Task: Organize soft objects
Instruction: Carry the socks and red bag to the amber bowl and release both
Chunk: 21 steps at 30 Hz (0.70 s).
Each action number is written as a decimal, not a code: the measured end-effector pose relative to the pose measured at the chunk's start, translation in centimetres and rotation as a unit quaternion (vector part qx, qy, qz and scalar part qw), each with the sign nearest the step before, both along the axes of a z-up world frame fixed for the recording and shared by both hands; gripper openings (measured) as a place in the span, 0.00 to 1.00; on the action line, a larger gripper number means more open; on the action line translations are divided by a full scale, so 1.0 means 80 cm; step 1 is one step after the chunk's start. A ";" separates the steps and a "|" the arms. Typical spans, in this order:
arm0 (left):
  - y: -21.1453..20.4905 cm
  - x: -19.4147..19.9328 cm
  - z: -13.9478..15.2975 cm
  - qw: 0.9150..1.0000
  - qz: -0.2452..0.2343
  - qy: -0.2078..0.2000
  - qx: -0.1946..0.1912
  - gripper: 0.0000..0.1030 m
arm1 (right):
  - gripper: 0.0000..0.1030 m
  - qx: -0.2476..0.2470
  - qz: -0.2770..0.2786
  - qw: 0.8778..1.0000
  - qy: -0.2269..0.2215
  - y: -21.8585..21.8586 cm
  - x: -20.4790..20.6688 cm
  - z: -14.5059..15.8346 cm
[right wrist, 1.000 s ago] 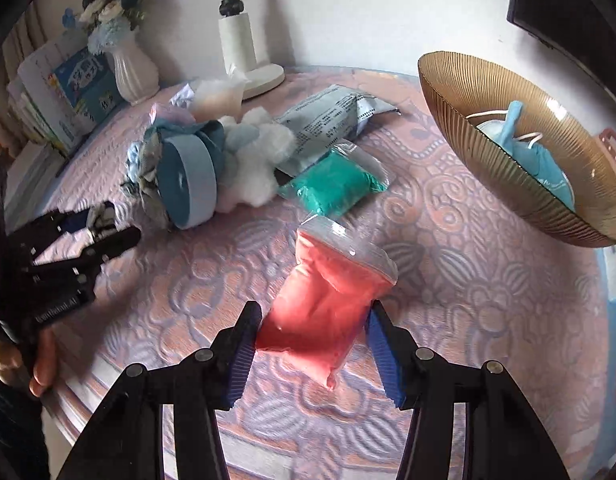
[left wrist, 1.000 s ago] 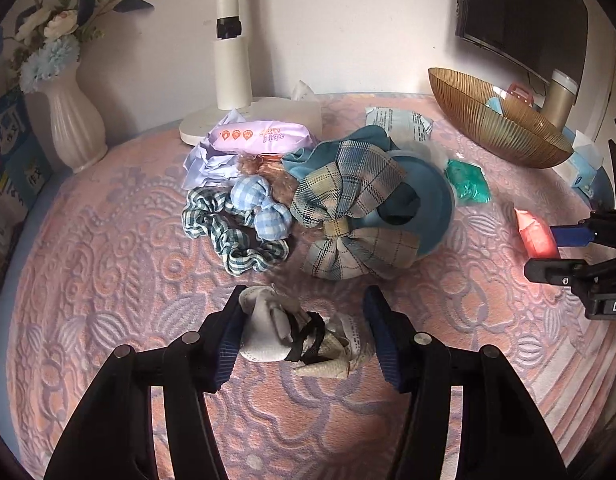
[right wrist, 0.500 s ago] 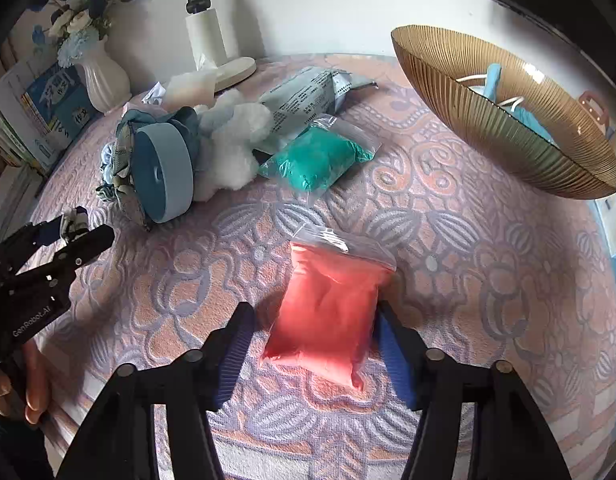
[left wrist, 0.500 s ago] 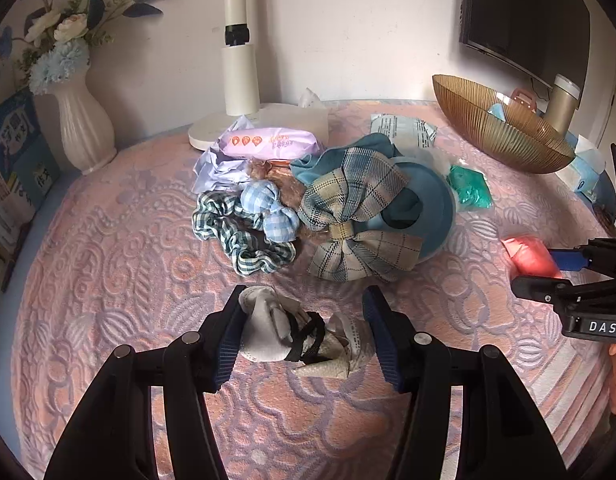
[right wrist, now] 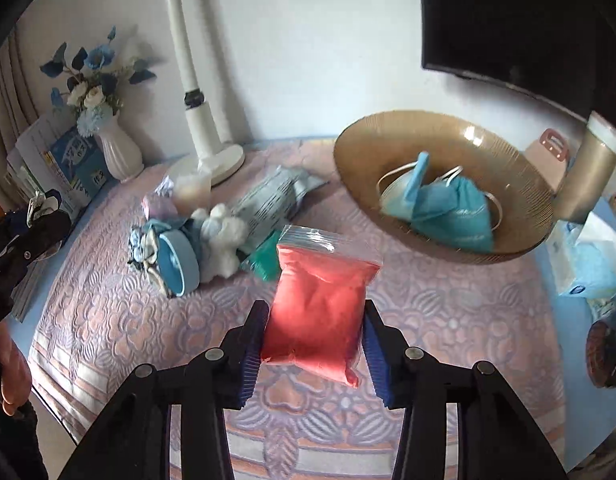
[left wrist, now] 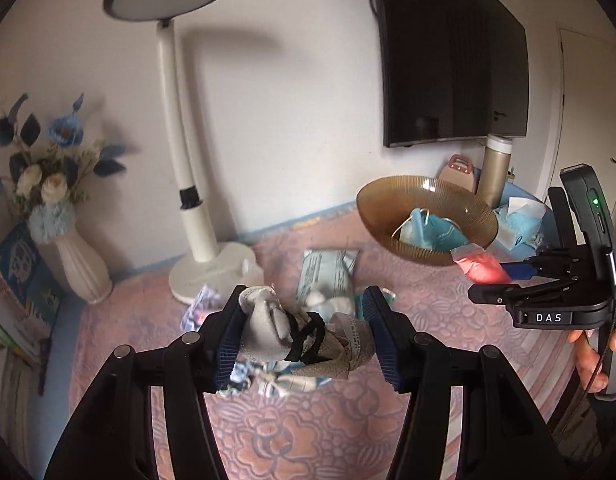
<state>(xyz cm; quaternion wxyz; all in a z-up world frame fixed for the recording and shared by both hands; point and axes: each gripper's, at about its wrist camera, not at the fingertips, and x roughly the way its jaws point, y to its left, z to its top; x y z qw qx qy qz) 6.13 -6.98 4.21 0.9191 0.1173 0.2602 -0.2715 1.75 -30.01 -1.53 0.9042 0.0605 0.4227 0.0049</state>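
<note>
Transport looks like the step in hand: both claws carry something soft clear of the counter (right wrist: 447, 312), a round top under a pink and lilac embossed cloth.

In the left wrist view, the left claw (left wrist: 304, 330) stands about half open with its blue pads pressed on a grey and cream fabric bundle looped with a black elastic band (left wrist: 296, 334). The bundle hangs in the air above the heap of plaid hair bows and scrunchies, which shows only in part beneath it.

In the right wrist view, the right claw (right wrist: 313, 340) holds a clear zip bag of red-orange powdery filling (right wrist: 319, 300) by its lower half, and its jaws are closing, squeezing the pliant bag between the pads. The bag is off the cloth, its sealed end pointing toward the ribbed amber glass bowl (right wrist: 371, 184), which already holds crumpled blue face masks (right wrist: 451, 208).

Judging from that, the bowl is the likely collecting place. The next move calls for carrying each item over the rim and letting go only once it is above the hollow. The bowl sits tilted toward the counter, so a drop near the low lip could slide out; the left claw has the farther way to go.
</note>
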 end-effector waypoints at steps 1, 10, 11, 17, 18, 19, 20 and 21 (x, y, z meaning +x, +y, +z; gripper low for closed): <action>-0.013 0.006 0.008 1.000 -0.006 -0.002 -0.001 0.54 | 0.43 -0.005 -0.006 1.000 -0.009 -0.009 0.003 0.011; -0.131 0.086 0.053 0.997 -0.030 0.033 -0.056 0.55 | 0.43 -0.039 -0.073 0.995 -0.058 -0.111 0.042 0.091; -0.146 0.092 0.052 0.997 -0.034 0.035 -0.055 0.55 | 0.43 -0.037 -0.082 0.994 -0.060 -0.122 0.046 0.095; -0.221 0.124 0.029 0.996 -0.059 0.057 -0.039 0.54 | 0.43 -0.041 -0.104 0.993 -0.046 -0.164 0.086 0.092; -0.231 0.128 0.023 0.996 -0.063 0.060 -0.035 0.54 | 0.43 -0.042 -0.107 0.992 -0.042 -0.167 0.094 0.087; -0.240 0.132 0.017 0.995 -0.067 0.064 -0.031 0.54 | 0.43 -0.040 -0.111 0.992 -0.037 -0.173 0.101 0.082; -0.249 0.136 0.011 0.995 -0.070 0.067 -0.027 0.54 | 0.43 -0.039 -0.114 0.992 -0.032 -0.177 0.108 0.077; -0.255 0.139 0.005 0.995 -0.073 0.071 -0.024 0.55 | 0.43 -0.038 -0.114 0.992 -0.029 -0.181 0.116 0.072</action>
